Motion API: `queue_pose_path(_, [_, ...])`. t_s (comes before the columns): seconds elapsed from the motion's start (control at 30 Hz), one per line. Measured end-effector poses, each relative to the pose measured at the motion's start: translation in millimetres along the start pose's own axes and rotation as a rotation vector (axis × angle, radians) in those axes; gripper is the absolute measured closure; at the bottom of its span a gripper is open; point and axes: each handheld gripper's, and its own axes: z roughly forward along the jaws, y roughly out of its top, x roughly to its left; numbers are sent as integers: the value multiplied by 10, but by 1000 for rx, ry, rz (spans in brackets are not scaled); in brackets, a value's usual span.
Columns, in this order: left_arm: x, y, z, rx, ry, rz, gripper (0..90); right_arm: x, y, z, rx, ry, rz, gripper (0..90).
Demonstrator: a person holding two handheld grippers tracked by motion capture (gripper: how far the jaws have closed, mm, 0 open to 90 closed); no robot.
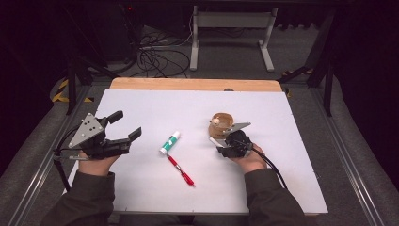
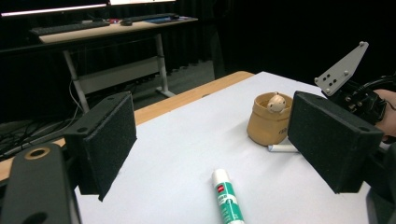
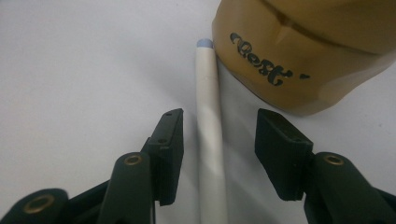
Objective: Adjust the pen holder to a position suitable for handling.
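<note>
A white pen lies on the white table beside a tan pot with black lettering; a small figure peeks out of that pot. My right gripper straddles the pen, its jaws apart and not touching it. In the high view the right gripper sits just in front of the pot, with the pen under it. My left gripper rests at the left, open and empty, its pads wide apart. A green-and-white glue stick and a red pen lie mid-table.
The white board covers a wooden table whose far edge shows. Beyond it stand a desk frame and loose cables on the floor. A metal rail runs along the right side.
</note>
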Motion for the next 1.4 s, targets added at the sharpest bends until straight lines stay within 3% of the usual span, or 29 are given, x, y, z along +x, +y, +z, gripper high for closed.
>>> queue_pose_path(0.27, [-2, -2, 6, 3, -1, 6, 166, 39, 26, 24, 1, -17, -22, 556])
queue_pose_path(0.67, [-12, -3, 13, 4, -1, 11, 167, 51, 45, 59, -13, -18, -2, 576])
queue_pose_path(0.93, [-33, -13, 36, 12, -8, 11, 169, 62, 55, 69, -17, -20, 16, 642])
queue_pose_path(1.2, [-42, -18, 49, 14, -10, 13, 171, 74, 66, 72, -15, -13, 21, 778])
queue_pose_path(1.4, [-55, -35, 75, 19, -16, 7, 171, 72, 73, 71, -9, -11, 14, 788])
